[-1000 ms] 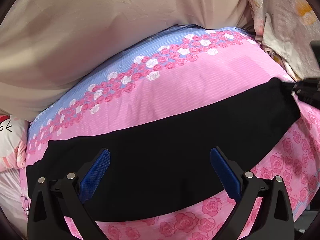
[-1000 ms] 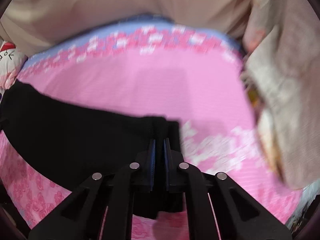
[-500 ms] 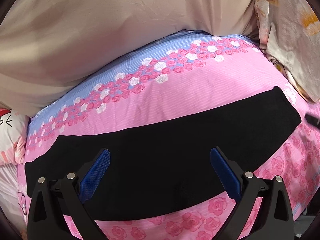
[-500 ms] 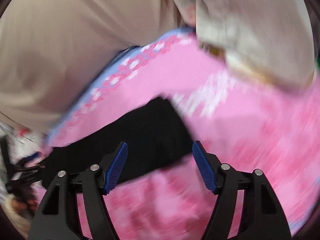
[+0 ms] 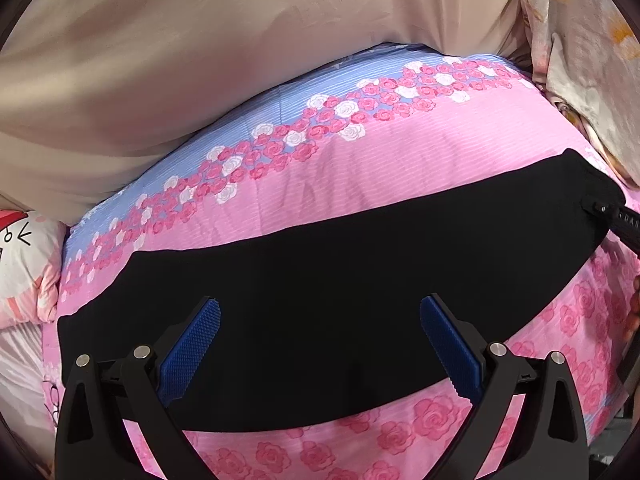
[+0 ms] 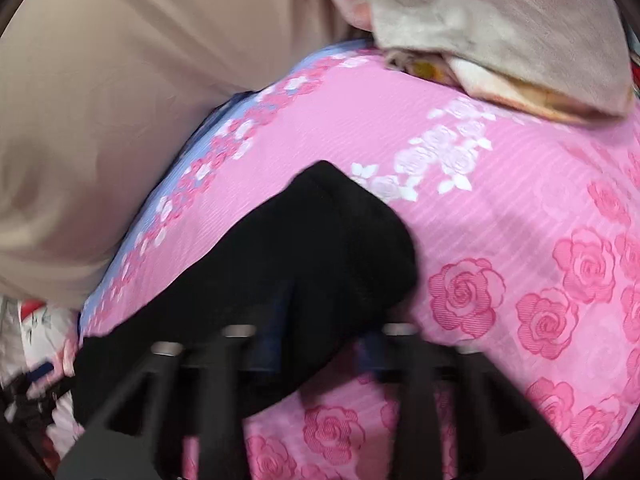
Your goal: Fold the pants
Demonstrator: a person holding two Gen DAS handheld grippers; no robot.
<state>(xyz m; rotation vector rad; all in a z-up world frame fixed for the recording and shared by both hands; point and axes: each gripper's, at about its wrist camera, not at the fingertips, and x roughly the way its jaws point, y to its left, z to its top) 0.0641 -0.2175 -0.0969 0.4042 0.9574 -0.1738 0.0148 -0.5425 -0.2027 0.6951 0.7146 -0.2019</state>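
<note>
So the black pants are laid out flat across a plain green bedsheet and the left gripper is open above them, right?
Not quite. The bedsheet is not plain green: it is pink with a rose print and a blue band, as the left wrist view shows. The rest holds: the black pants lie flat across it and the left gripper is open above them.

My left gripper (image 5: 320, 344) hangs with jaws spread wide above the black pants (image 5: 340, 280), which lie as a long band across the pink rose bedspread (image 5: 400, 168).

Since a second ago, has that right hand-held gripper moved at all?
Yes. The right hand-held gripper dropped back onto the end of the black pants, tilting against the pink bedspread, jaws closing around the fabric.
</note>
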